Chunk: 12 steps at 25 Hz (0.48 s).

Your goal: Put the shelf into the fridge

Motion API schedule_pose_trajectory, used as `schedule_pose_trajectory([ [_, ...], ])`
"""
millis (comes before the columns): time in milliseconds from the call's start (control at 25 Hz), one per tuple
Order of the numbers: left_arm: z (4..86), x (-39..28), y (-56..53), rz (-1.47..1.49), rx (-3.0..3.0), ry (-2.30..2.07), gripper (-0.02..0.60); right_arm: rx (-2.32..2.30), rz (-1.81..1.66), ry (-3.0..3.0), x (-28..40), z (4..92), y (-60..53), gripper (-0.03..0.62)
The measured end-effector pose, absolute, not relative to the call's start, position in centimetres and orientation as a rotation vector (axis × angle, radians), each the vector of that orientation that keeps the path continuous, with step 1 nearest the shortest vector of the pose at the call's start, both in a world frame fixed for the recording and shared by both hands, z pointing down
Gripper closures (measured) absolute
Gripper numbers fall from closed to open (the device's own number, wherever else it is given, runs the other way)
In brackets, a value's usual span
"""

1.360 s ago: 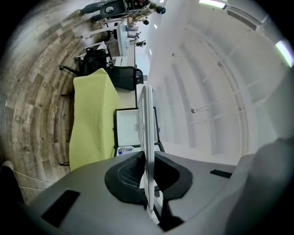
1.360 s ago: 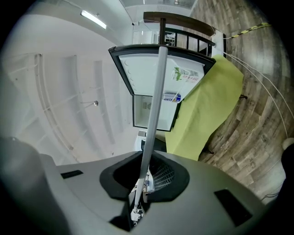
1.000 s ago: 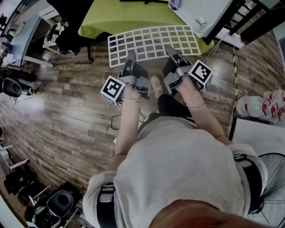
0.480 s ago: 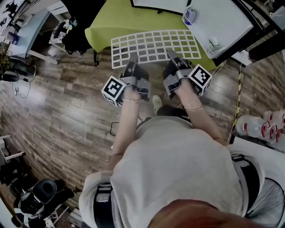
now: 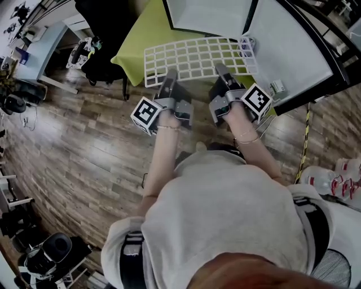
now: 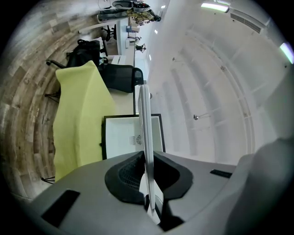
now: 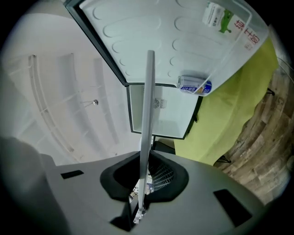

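Note:
The shelf [image 5: 197, 56] is a white wire grid held level in front of me, over a yellow-green cloth. My left gripper [image 5: 168, 79] is shut on its near edge at the left, and my right gripper [image 5: 221, 72] is shut on the same edge at the right. The open fridge [image 5: 208, 14] shows its white inside just beyond the shelf's far edge. In the left gripper view the shelf [image 6: 146, 137] runs edge-on out of the shut left gripper [image 6: 149, 202] toward the fridge [image 6: 124, 135]. The right gripper view shows the shelf [image 7: 147, 114] likewise, clamped in the right gripper [image 7: 140, 202].
The fridge door [image 5: 287, 45] stands open to the right, with a can [image 7: 194, 84] in its door rack. A yellow-green cloth [image 5: 138, 39] covers the stand under the fridge. A black chair [image 5: 101, 51] and desks lie to the left, bottles [image 5: 327, 180] at right on the wooden floor.
Both grippers have carried the shelf forward toward the fridge. The fridge's open inside and door now fill the top of the head view, and the shelf's far edge is near the opening.

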<state>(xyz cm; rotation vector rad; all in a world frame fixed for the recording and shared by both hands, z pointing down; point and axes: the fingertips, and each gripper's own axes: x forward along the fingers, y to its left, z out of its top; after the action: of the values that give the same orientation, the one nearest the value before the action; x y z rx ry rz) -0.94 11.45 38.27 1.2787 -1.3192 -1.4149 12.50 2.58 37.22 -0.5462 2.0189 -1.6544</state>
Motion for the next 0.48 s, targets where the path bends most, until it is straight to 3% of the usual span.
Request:
schedule_pose_trajectory([
  [480, 41.2, -4.3, 4.7, -1.363, 1.254, -1.296, 0.541, -0.654, -1.691, 1.975, 9.6, 40.6, -3.4, 0.566],
])
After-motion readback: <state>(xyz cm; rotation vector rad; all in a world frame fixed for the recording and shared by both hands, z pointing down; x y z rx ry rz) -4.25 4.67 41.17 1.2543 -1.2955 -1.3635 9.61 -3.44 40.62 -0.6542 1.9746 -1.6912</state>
